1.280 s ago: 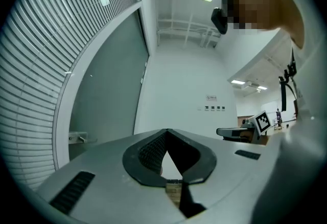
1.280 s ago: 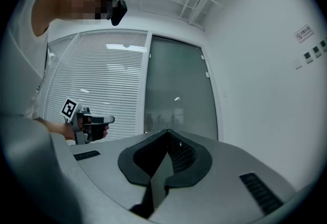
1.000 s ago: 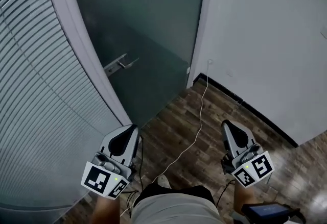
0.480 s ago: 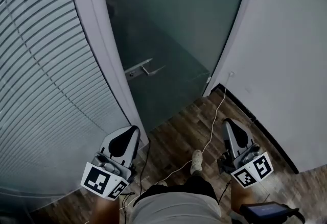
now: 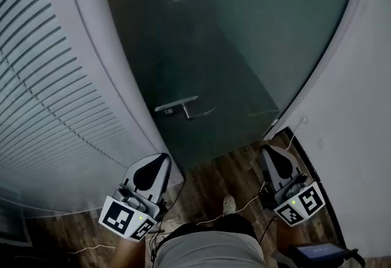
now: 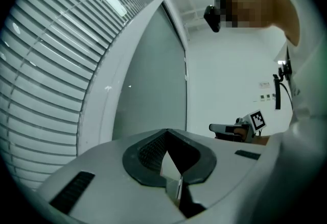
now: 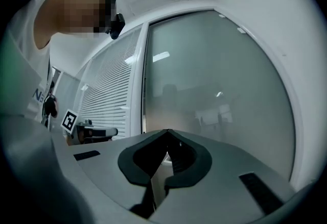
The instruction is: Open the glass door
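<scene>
door: we see the glass door [image 5: 244, 47], frosted grey-green, filling upper centre, seemingly closed | handle [image 5: 183, 106]: metal lever, mid-frame | left gripper [image 5: 160, 158], right gripper [image 5: 267, 152]: bottom, jaws together, empty

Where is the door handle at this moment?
In the head view, the door handle sits at the left edge of the glass door, beside the white frame and just above the left claw.

Glass door [image 5: 244, 47] stands between blinds [image 5: 36, 77] and wall [image 5: 369, 157].
</scene>
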The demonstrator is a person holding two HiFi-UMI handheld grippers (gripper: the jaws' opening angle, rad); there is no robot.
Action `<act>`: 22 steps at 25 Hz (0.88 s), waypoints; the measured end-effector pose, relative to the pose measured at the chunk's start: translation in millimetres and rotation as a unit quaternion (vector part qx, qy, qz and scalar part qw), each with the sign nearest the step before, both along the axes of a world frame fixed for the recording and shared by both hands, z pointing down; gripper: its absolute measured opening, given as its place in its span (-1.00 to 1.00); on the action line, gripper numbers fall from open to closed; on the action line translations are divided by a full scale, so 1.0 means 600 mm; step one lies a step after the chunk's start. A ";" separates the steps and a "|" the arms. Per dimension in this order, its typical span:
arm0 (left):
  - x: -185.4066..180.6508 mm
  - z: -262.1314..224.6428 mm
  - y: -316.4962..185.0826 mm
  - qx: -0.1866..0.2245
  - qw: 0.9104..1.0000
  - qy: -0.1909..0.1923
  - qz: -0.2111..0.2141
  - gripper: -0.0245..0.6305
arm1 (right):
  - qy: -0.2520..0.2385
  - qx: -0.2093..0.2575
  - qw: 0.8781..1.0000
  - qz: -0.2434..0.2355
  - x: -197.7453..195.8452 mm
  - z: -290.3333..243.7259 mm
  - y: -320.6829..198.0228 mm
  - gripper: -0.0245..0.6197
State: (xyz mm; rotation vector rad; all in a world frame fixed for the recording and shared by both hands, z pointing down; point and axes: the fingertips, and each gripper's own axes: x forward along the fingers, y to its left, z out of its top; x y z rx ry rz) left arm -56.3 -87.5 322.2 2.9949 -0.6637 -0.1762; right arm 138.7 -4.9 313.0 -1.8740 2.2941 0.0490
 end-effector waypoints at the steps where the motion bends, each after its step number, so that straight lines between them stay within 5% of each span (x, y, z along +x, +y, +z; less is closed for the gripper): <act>1: 0.015 -0.002 -0.007 0.001 1.000 -0.002 -0.011 -0.93 | 0.001 0.000 1.000 -0.015 0.015 -0.002 -0.018 -0.92; 12: 0.129 -0.041 -0.059 -0.005 0.991 -0.009 -0.133 -0.93 | -0.011 0.000 0.987 -0.161 0.152 -0.030 -0.152 -0.92; 22: 0.115 -0.038 -0.071 -0.001 0.985 -0.008 -0.173 -0.93 | 0.026 -0.010 0.968 -0.251 0.090 -0.011 -0.196 -0.92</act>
